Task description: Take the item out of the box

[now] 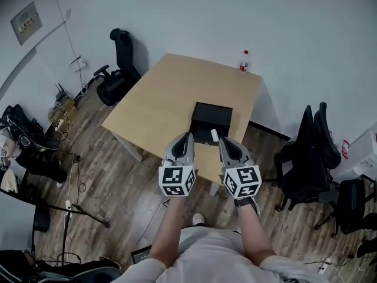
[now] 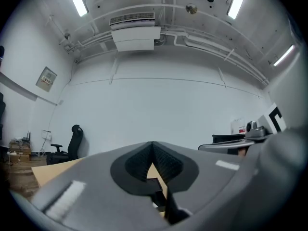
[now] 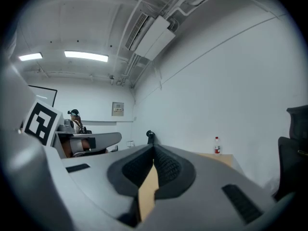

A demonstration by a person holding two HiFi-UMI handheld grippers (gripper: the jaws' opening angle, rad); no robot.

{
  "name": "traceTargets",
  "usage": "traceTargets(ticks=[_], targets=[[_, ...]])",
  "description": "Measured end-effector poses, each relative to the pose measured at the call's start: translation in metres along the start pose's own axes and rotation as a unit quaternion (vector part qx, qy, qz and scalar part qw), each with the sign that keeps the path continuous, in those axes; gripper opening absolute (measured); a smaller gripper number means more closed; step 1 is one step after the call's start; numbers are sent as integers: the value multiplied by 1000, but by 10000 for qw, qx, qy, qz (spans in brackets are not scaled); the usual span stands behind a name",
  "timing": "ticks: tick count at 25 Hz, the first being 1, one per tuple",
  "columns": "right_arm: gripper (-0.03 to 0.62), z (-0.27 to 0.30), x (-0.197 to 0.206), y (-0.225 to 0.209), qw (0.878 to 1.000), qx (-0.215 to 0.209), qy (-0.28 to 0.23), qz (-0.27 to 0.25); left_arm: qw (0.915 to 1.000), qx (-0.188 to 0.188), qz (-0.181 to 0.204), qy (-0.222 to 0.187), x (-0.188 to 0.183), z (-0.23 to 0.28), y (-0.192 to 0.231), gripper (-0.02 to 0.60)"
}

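You stand at the near edge of a pale wooden surface (image 1: 159, 99), holding both tools raised in front of your chest and pointing forward over it. The left tool (image 1: 187, 135) has its jaws together with nothing between them; in the left gripper view, the left tool (image 2: 152, 146) shows its ribbed pads meeting at the tips. The right tool (image 1: 222, 140) is closed and empty in the same way, as the right gripper view confirms (image 3: 154, 150).

A black box (image 1: 211, 121) sits on the surface close to its near edge. It lies ahead of and below both tools, roughly between their tips and slightly nearer the right one. A dark corner of it shows through the gap under the left tool's closed tips (image 2: 155, 184).

A small pale object (image 1: 214, 135) sits at the box's near edge, just beside the right tool's tip. It may be the item, but it is too small to tell.

The right tool looks better placed, and either one must open before reaching down and forward. A bottle (image 1: 244, 61) stands at the far corner, well apart.
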State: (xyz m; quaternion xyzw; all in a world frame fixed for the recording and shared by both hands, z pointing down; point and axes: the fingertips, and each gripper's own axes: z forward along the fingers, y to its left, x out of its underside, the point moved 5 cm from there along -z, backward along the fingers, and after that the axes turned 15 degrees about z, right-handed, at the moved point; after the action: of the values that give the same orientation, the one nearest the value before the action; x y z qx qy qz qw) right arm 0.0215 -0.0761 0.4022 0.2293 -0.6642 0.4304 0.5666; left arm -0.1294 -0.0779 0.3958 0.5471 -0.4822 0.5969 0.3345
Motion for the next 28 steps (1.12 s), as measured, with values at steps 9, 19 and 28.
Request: traceTargets(ticks=[9,19,28], targets=[[12,49,26,-40,9981,548,257,121,9987,427,-224,145,48,59,22,9],[12,109,53,-90,9943,617,849,176,9966,651,-352,372,93,120,24,9],[14,176,67,-147,9888,597,1345,244,9958,673,-235,573,109,192,41,9]])
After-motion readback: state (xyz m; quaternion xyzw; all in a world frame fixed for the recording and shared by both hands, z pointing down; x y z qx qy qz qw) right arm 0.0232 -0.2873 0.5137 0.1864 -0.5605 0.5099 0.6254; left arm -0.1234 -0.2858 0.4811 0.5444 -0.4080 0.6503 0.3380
